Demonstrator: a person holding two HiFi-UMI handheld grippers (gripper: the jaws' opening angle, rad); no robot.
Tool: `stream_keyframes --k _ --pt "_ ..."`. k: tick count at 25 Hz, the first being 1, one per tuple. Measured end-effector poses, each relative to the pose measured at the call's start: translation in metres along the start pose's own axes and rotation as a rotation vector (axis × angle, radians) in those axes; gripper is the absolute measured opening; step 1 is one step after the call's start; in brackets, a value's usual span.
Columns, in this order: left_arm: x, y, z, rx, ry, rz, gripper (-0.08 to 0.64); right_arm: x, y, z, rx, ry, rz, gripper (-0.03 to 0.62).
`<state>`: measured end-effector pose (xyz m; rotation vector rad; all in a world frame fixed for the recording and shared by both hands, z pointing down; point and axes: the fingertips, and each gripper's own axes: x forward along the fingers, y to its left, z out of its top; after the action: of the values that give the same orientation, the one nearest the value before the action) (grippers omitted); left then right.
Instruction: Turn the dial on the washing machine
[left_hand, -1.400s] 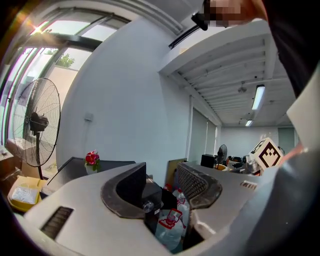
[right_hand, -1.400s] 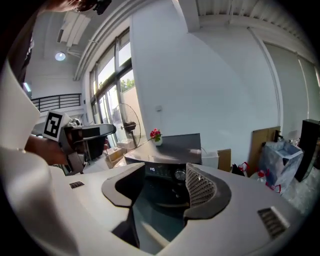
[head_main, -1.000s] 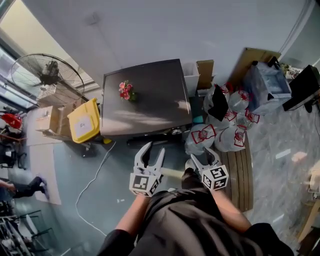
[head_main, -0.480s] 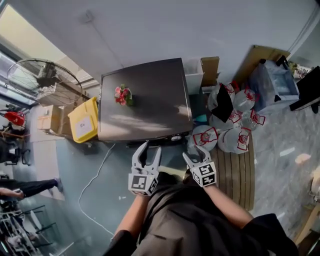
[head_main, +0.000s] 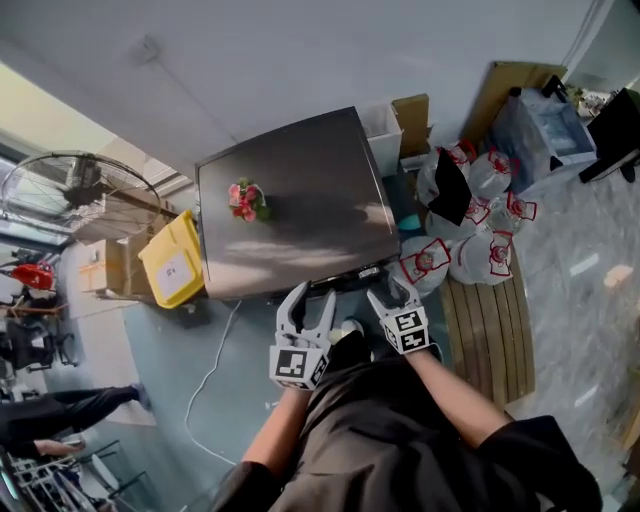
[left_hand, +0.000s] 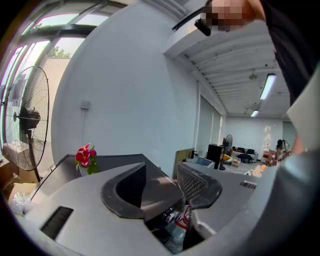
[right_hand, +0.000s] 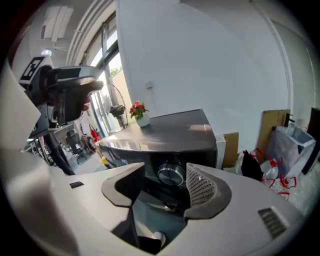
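The right gripper (head_main: 392, 296) has its jaws spread wide and holds nothing. The left gripper (head_main: 309, 304) just beside it is also open and empty. In the right gripper view the dial (right_hand: 171, 175) shows in the gap between the two jaws, but it is still ahead of them on the dark front panel of the washing machine (head_main: 320, 190), untouched.

The main risk is closing early: the pads would meet air or catch only the dial's rim. Its face looks like polished metal, so a shallow pinch would probably slip when twisted. An off-centre approach could ram a jaw into the panel. A hard push might also shake the small flower pot (head_main: 245, 200) on the lid.
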<state>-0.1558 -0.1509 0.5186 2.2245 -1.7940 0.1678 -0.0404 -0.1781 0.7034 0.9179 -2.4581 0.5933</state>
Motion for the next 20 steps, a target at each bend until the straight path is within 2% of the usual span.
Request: stream_keyframes --k 4,12,20 --pt "0.001 0.011 -0.002 0.011 -0.003 -0.017 0.170 0.021 -0.004 -0.009 0.022 -0.002 -0.045 0.230" --pt "0.000 0.015 0.000 0.006 -0.018 -0.039 0.170 0.049 0.000 -0.029 0.043 0.018 -0.080 0.236" --pt "0.000 0.025 -0.001 -0.008 -0.003 -0.032 0.169 0.060 -0.005 -0.039 0.071 0.043 -0.131 0.242"
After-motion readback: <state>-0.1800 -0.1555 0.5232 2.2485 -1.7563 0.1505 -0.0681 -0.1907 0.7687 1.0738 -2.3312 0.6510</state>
